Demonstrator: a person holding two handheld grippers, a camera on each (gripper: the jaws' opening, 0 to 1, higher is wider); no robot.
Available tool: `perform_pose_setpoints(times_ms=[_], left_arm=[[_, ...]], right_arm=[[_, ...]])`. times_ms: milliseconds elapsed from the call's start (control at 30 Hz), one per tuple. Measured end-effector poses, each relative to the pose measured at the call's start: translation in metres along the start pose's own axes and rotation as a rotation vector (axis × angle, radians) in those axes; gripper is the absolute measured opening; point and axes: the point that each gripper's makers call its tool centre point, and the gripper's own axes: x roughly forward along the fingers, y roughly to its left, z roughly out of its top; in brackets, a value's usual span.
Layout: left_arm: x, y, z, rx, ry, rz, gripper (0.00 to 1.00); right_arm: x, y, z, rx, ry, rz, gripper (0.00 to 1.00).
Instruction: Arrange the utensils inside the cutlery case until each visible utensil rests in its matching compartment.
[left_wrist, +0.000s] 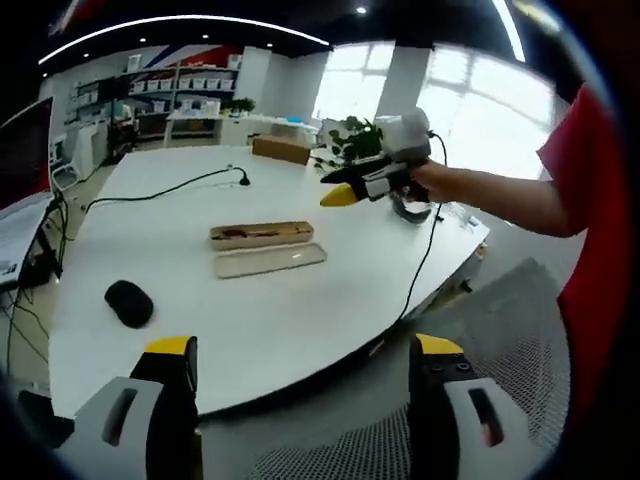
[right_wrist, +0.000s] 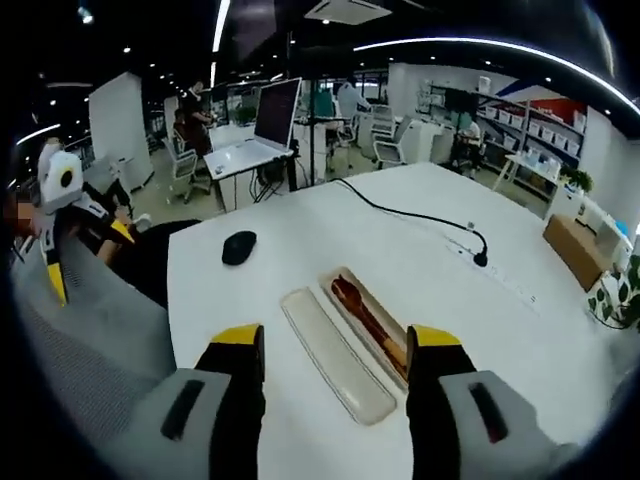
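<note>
On the white table (left_wrist: 300, 310) lies an open cutlery case (left_wrist: 261, 234), a tan tray with a dark reddish-brown spoon (right_wrist: 352, 298) and other utensils in it. Its pale lid (left_wrist: 270, 260) lies flat beside it, nearer to me. The case (right_wrist: 380, 325) and the lid (right_wrist: 335, 358) sit between the right gripper's jaws in the right gripper view. My left gripper (left_wrist: 305, 350) is open and well short of the table's edge. My right gripper (right_wrist: 337, 340) is open above the table. A hand holds that right gripper (left_wrist: 340, 190) in the air, right of the case. Beyond the table's left edge hovers the left gripper (right_wrist: 90, 258).
A black mouse (left_wrist: 129, 303) lies left of the case. A black cable with a small stand (right_wrist: 480, 258) runs across the far table. A cardboard box (left_wrist: 280, 150) and a plant (left_wrist: 355, 135) stand at the far edge. A grey mesh chair (left_wrist: 500, 310) sits below the table's near edge.
</note>
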Motion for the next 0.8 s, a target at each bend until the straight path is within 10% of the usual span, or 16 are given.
perform_pose_setpoints(times_ms=[200, 600, 800], left_arm=[[0.003, 0.005, 0.004, -0.129, 0.036, -0.035, 0.92], [0.023, 0.04, 0.065, 0.114, -0.051, -0.131, 0.94], [0.057, 0.068, 0.059, 0.117, -0.065, -0.151, 0.88]], right_arm=[[-0.01, -0.003, -0.011, 0.07, -0.008, -0.067, 0.53], [-0.034, -0.016, -0.011, 0.108, 0.006, -0.201, 0.5], [-0.047, -0.011, -0.015, 0.069, 0.033, -0.287, 0.49]])
